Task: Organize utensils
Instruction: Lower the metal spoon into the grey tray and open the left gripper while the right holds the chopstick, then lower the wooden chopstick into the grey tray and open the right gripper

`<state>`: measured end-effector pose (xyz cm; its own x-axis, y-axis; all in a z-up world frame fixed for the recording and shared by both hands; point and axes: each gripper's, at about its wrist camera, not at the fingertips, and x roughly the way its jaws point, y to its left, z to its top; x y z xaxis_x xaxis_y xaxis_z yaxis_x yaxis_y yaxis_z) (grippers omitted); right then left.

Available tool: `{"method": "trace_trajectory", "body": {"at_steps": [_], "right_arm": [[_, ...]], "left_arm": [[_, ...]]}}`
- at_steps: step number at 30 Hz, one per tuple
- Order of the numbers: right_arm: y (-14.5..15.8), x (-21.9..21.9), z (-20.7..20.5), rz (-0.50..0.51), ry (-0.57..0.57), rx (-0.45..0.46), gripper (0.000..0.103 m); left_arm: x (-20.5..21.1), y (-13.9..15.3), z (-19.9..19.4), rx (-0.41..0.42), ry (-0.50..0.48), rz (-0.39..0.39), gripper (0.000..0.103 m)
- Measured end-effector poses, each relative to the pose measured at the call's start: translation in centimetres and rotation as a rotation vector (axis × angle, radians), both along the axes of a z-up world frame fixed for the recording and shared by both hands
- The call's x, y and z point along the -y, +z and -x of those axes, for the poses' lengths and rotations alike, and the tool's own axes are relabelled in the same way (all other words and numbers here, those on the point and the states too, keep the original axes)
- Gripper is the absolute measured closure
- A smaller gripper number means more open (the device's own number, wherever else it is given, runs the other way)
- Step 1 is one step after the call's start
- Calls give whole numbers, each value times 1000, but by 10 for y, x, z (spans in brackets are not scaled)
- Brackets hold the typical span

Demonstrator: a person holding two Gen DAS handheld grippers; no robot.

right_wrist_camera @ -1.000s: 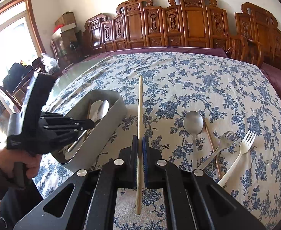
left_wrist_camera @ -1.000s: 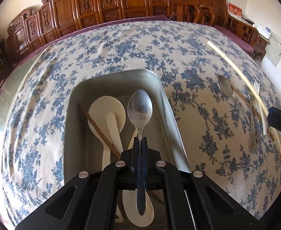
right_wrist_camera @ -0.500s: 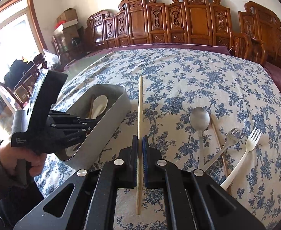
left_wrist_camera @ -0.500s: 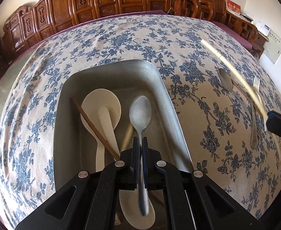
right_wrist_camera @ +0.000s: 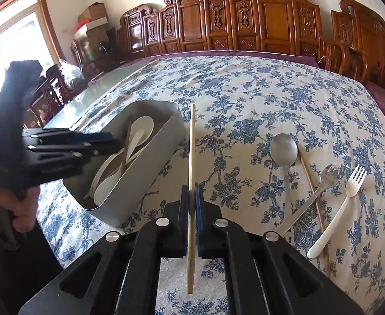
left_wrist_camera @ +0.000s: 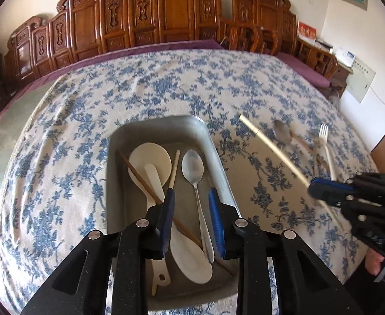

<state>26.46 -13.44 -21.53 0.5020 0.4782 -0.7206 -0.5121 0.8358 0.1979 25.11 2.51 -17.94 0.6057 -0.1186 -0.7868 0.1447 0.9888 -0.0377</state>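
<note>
Now, the scene by its parts:
Left gripper: your jaws are opening above the grey bin; the metal spoon lies on the bin floor below the gap, no pad pressing on it.
Right gripper: pads pinched on the pale chopstick, gripped nearer its near end, the long far end pointing away over the cloth just right of the bin.
Chopstick handling: light, stiff and smooth, likely to pivot in a narrow pinch; a grip closer to its middle would steady it.
Still out, right side: second metal spoon, metal fork, white plastic fork, thin chopstick.
Those pieces: the metal ones look heavier and slippery; take each by mid-handle.
</note>
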Motion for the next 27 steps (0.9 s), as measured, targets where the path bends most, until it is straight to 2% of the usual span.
{"method": "trace_trajectory", "body": {"at_steps": [11, 18, 22, 27], "right_arm": [[10, -23, 16, -27, 40, 6, 97], [23, -39, 19, -35, 51, 19, 97], [27, -49, 18, -42, 49, 20, 97], [30, -67, 11, -60, 48, 4, 97]], "left_arm": [[-27, 29, 25, 70, 38, -12, 73], [-44, 32, 30, 75, 70, -10, 69], [-53, 33, 34, 83, 87, -9, 58], [-66, 27, 35, 75, 113, -9, 58]]}}
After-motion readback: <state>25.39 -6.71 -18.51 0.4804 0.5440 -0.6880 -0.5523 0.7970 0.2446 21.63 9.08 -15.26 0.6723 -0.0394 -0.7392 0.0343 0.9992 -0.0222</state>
